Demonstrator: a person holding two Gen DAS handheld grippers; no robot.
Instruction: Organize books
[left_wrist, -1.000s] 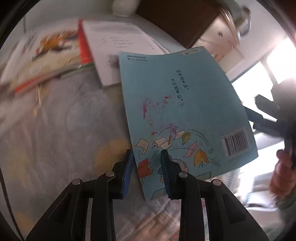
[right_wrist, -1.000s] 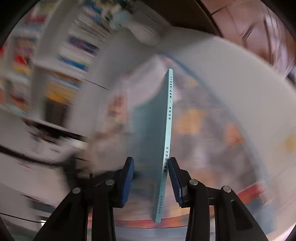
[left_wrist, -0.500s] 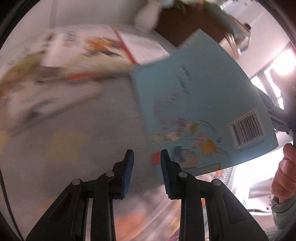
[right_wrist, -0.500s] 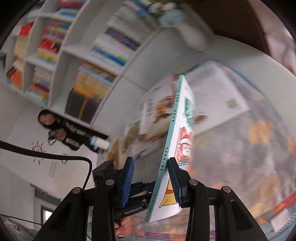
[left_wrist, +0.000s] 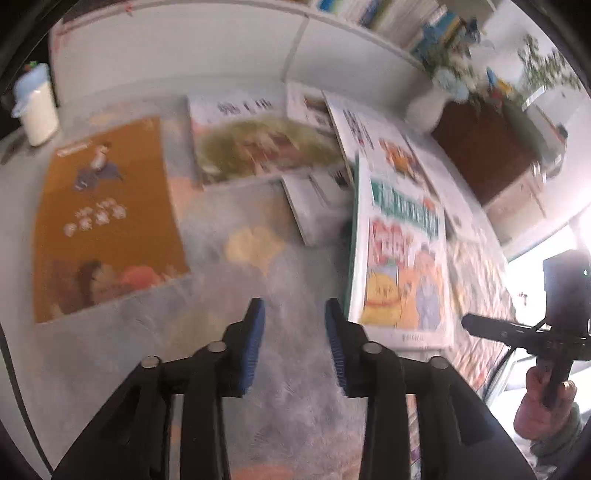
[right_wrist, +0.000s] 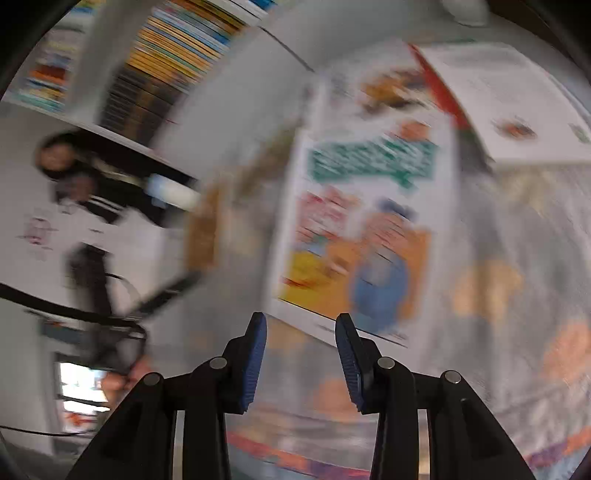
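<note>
The book (left_wrist: 402, 254) lies face up on the tabletop (left_wrist: 280, 376) beside the other books, apparently set down for sorting. The left gripper (left_wrist: 294, 332), just widened, and the right gripper (right_wrist: 301, 343) hold nothing, jaws apart.

An orange cover was seen on the left book (left_wrist: 103, 221). A white cover with green lettering and yellow, orange and blue figures was shown on the right book (left_wrist: 402, 258). The tablecloth (left_wrist: 280, 295) was patterned grey with pale yellow and orange blotches.

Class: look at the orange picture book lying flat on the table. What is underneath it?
The orange picture book lies flat on the pale patterned tablecloth, which shows around its edges. Anything directly beneath it is covered, so more cannot be told.
</note>
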